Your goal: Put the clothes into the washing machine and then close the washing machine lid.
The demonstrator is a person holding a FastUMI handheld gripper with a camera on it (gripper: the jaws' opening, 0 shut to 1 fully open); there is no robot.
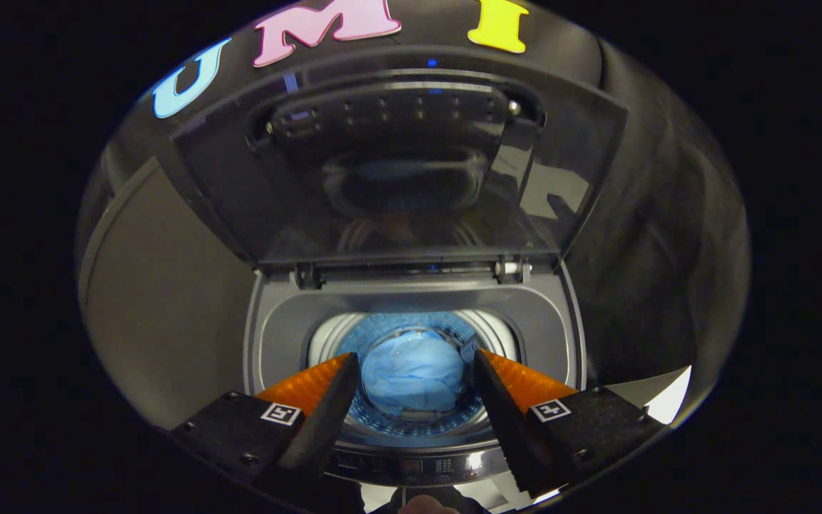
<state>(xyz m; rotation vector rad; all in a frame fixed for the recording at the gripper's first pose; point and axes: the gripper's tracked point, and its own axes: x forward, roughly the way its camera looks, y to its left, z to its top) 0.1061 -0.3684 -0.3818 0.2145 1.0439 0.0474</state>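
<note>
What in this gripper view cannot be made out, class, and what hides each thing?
- Drum floor: covered by the blue clothes.
- Control panel markings: too small, partly behind the open claw fingers.
- Behind the raised lid: dark glass and reflections mask it.
- Washing machine front: cut off below.

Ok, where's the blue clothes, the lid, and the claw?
blue clothes (411, 375): gripper view, middle of the bundle lying in the drum.
lid (397, 171): gripper view, centre of the raised glass panel.
claw (417, 371): gripper view, midway between its fingertips, open above the drum, holding nothing.
</note>
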